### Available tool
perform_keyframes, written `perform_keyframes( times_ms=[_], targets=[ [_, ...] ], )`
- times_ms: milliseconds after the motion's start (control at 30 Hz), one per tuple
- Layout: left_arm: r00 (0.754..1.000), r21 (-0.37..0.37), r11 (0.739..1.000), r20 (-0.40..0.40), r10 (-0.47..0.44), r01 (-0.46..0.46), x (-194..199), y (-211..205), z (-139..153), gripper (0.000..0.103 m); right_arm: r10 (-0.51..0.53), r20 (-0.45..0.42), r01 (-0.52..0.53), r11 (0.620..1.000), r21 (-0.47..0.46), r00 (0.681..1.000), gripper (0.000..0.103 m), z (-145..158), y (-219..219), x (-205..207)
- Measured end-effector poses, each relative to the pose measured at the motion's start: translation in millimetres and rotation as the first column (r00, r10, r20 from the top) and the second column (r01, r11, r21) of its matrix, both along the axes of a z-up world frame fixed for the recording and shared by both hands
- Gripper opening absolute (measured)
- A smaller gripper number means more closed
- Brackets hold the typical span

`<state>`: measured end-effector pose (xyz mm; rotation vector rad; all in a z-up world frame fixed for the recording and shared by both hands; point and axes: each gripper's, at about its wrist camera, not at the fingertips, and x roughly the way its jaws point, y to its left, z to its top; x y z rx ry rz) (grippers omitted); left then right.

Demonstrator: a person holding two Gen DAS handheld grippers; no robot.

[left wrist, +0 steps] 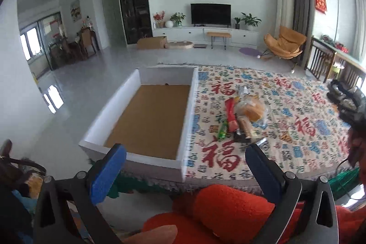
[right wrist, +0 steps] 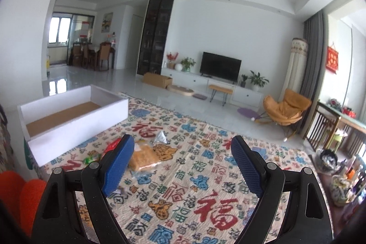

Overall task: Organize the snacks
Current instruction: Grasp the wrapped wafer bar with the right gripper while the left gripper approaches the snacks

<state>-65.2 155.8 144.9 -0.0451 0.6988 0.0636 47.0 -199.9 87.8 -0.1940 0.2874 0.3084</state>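
A white box [left wrist: 187, 106] with a brown floor stands empty on the table's left side; it also shows in the right wrist view [right wrist: 75, 129]. A small pile of snacks lies right of it on the patterned cloth [left wrist: 286, 129]: a clear bag of orange bread [left wrist: 250, 110], a red packet [left wrist: 230, 114], a green packet [left wrist: 222, 132], a brown roll [left wrist: 245, 127] and a silver packet [left wrist: 243, 90]. The bread bag [right wrist: 144, 157] and silver packet [right wrist: 161, 137] show in the right wrist view. My left gripper [left wrist: 185, 159] is open and empty near the table's front edge. My right gripper [right wrist: 183, 161] is open and empty above the cloth.
An orange fuzzy cushion [left wrist: 228, 209] sits below the table's front edge. Cluttered items [right wrist: 338, 175] lie at the table's right end. Beyond the table are a tiled floor, a TV unit [left wrist: 210, 13] and an orange chair [left wrist: 283, 42].
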Motion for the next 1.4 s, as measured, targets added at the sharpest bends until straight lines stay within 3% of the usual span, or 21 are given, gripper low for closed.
perform_keyframes(
  times_ms=[67,100,200,267,367,467,667,833,933,1067,1167,1267,1400],
  targets=[
    [0.999,-0.07,0.997,-0.039,-0.026,0.024,14,-11,-27,0.103,0.086,-0.136,-0.077,0.995,0.064,0.987,0.089,-22,9,12],
    [0.998,-0.084,0.996,-0.062,-0.023,0.018,25,-22,-47,0.103,0.137,-0.235,-0.115,0.988,0.103,0.962,0.089,-41,16,21],
    [0.991,-0.097,0.995,-0.136,0.001,-0.014,63,-59,-120,0.103,0.223,-0.493,-0.147,0.971,0.189,0.841,0.089,-102,36,37],
    [0.982,-0.098,0.995,-0.187,0.005,-0.024,87,-79,-161,0.103,0.23,-0.554,-0.148,0.971,0.19,0.8,0.089,-128,44,37],
    [0.982,-0.096,0.995,-0.19,-0.001,-0.018,108,-101,-192,0.103,0.188,-0.563,-0.154,0.982,0.108,0.805,0.089,-145,52,33],
    [0.987,-0.012,1.0,-0.16,0.013,-0.015,114,-110,-202,0.103,0.14,-0.581,-0.142,0.989,0.042,0.802,0.089,-156,50,43],
    [0.984,-0.021,0.998,-0.172,0.055,-0.059,111,-105,-215,0.103,0.117,-0.655,-0.083,0.993,0.082,0.747,0.089,-179,51,73],
    [0.978,0.002,0.998,-0.197,0.066,-0.067,116,-108,-221,0.103,0.167,-0.649,-0.12,0.986,0.116,0.742,0.089,-175,67,92],
    [0.984,-0.035,0.997,-0.167,0.065,-0.072,112,-103,-219,0.103,0.214,-0.667,-0.145,0.977,0.158,0.714,0.089,-171,77,100],
    [0.989,-0.145,0.986,-0.137,0.058,-0.078,105,-87,-218,0.103,0.2,-0.706,-0.084,0.977,0.196,0.68,0.089,-178,76,103],
    [0.99,-0.198,0.977,-0.134,0.051,-0.078,105,-80,-220,0.103,0.157,-0.709,-0.03,0.982,0.189,0.688,0.089,-184,72,94],
    [0.992,-0.211,0.975,-0.115,0.049,-0.073,104,-79,-218,0.103,0.105,-0.671,0.011,0.986,0.166,0.734,0.089,-186,68,76],
    [0.993,-0.252,0.962,-0.082,0.087,-0.105,97,-69,-216,0.103,0.092,-0.631,-0.046,0.995,0.089,0.77,0.089,-183,89,73]
  ],
)
